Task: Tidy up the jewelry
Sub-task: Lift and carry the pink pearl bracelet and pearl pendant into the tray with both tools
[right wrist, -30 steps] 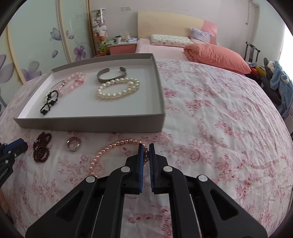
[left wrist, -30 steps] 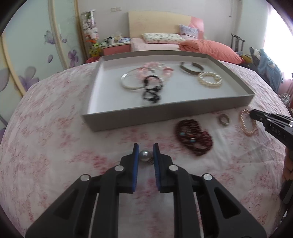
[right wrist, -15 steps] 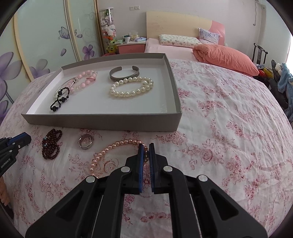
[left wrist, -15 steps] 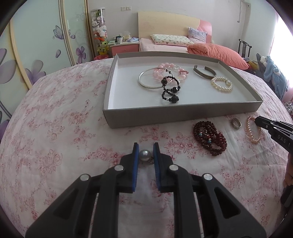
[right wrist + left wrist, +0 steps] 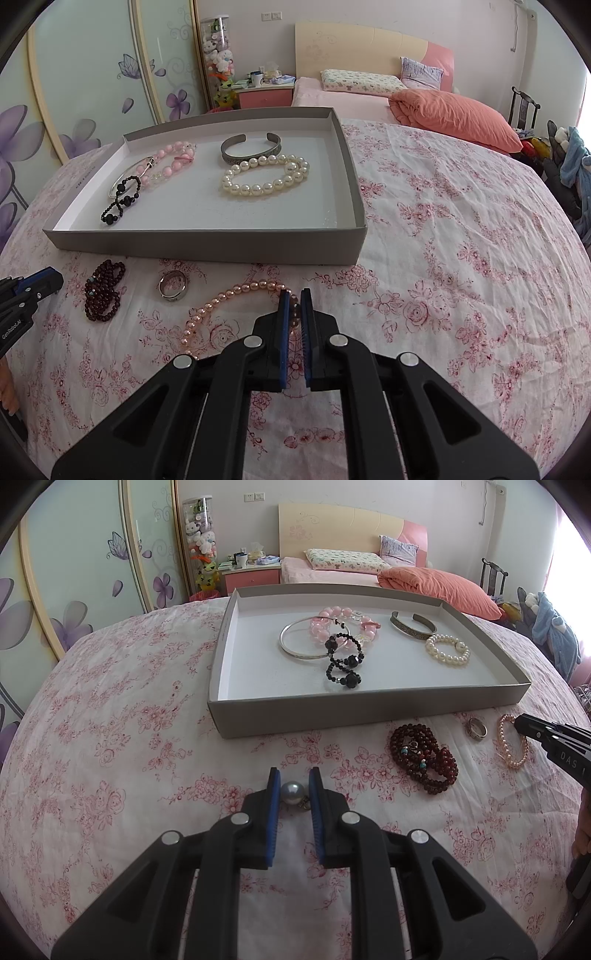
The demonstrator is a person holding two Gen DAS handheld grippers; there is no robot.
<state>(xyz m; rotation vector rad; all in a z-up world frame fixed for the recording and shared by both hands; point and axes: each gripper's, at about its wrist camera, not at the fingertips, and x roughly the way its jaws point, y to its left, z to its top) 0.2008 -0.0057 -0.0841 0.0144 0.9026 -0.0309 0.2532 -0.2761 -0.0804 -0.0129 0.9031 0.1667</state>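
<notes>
Left gripper [image 5: 292, 783] is clamping a grey pearl [image 5: 291, 793] in front of the tray [image 5: 369, 712], over the floral sheet [image 5: 110, 775]. Right of it, dark red beads [image 5: 424, 757] and a ring [image 5: 477, 728] are lying just in front of the tray. Right gripper [image 5: 294, 304] is pinching the pink pearl strand [image 5: 221, 306] near the tray's front right corner.

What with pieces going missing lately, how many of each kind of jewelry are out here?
Bead bracelets: 5 (pink, black, white, dark red, peach)
Metal bangles: 2 (thin, wide)
Ring: 1
Single pearl: 1
Total: 9
</notes>
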